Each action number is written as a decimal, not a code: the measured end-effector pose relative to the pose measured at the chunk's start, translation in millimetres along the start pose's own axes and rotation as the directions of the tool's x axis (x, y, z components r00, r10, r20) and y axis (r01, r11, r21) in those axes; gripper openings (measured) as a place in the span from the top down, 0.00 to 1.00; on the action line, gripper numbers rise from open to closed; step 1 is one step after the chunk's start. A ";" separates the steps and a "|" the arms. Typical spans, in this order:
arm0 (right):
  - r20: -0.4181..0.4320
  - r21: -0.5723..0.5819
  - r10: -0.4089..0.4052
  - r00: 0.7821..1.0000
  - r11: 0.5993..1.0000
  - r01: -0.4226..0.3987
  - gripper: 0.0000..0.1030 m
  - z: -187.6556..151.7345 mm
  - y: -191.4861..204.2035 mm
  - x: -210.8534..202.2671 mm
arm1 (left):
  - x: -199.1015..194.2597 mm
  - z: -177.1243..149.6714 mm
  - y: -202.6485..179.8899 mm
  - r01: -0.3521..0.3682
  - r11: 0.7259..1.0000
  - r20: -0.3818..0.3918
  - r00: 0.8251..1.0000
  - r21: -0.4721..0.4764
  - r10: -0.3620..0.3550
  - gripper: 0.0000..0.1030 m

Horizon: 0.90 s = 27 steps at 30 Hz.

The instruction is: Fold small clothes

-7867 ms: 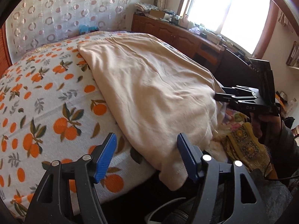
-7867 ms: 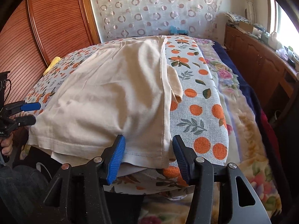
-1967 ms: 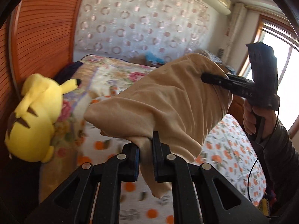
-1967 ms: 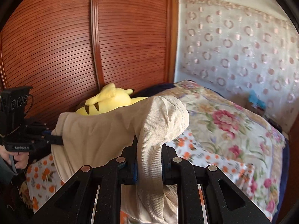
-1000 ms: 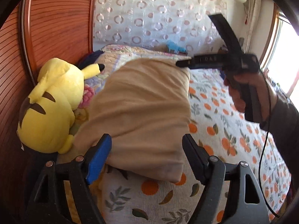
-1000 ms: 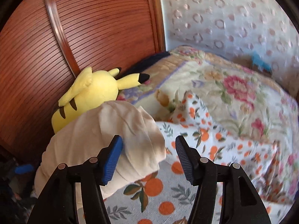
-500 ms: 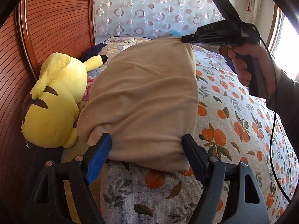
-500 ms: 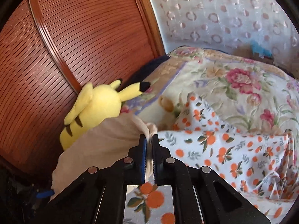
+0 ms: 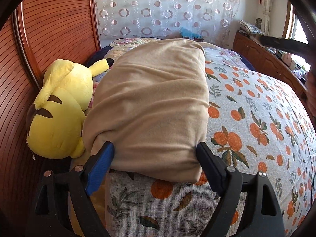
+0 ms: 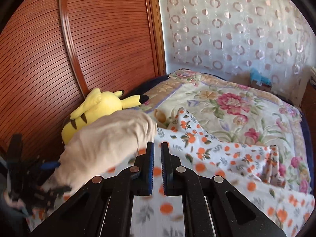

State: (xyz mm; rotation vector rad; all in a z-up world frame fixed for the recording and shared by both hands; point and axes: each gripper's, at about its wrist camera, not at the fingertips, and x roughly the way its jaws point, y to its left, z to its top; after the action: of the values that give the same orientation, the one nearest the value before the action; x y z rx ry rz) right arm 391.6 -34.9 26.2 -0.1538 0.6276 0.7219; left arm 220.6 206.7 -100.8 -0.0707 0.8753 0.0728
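Observation:
A folded beige garment (image 9: pixel 156 102) lies on the orange-print sheet (image 9: pixel 256 122), beside a yellow plush toy (image 9: pixel 59 108). My left gripper (image 9: pixel 154 156) straddles the garment's near edge, its jaws opening wide, blue pad (image 9: pixel 100 162) at the left side, and the cloth lies loose between them. In the right wrist view my right gripper (image 10: pixel 157 146) is shut but for a thin slit that is just opening, with nothing in it. It stands to the right of the garment (image 10: pixel 106 138), clear of its far corner. The right gripper (image 9: pixel 284 43) shows as a dark blur at the left wrist view's right edge.
A slatted wooden panel (image 10: pixel 88 39) rises right behind the plush toy (image 10: pixel 98 104). A floral blanket (image 10: pixel 227 102) covers the far part of the bed. A wooden cabinet (image 9: pixel 262 59) runs along the window side. A patterned curtain (image 9: pixel 167 9) hangs at the back.
The right gripper closed on the garment's far corner, then let it go and drew away to the right. The left gripper stayed at the near edge and spread a little wider.

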 end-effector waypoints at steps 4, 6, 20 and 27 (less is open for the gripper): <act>0.018 -0.022 -0.042 0.999 0.999 0.042 0.89 -39.2 5.1 -60.4 | 3.2 0.5 -8.7 -0.036 0.998 -0.016 0.999 0.042 0.037 0.13; 0.020 -0.014 -0.053 0.998 0.998 0.054 0.87 -57.1 7.2 -87.0 | 2.9 0.5 -9.3 -0.044 0.998 -0.015 0.999 0.039 0.044 0.13; 0.078 0.093 -0.168 0.983 0.983 0.161 0.54 -162.9 35.8 -242.0 | -77.1 -6.9 -62.7 -0.016 0.999 0.129 0.992 0.044 0.010 0.13; 0.126 0.148 -0.249 0.960 0.962 0.230 0.41 -180.4 62.0 -283.6 | -146.5 -17.5 -110.9 -0.011 0.998 0.268 0.963 0.056 -0.004 0.13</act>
State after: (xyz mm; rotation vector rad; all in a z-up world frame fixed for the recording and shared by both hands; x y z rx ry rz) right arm 100.0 -211.4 51.4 -0.0528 0.5061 0.4506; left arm 124.0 89.7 4.2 -0.0052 0.6055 0.0591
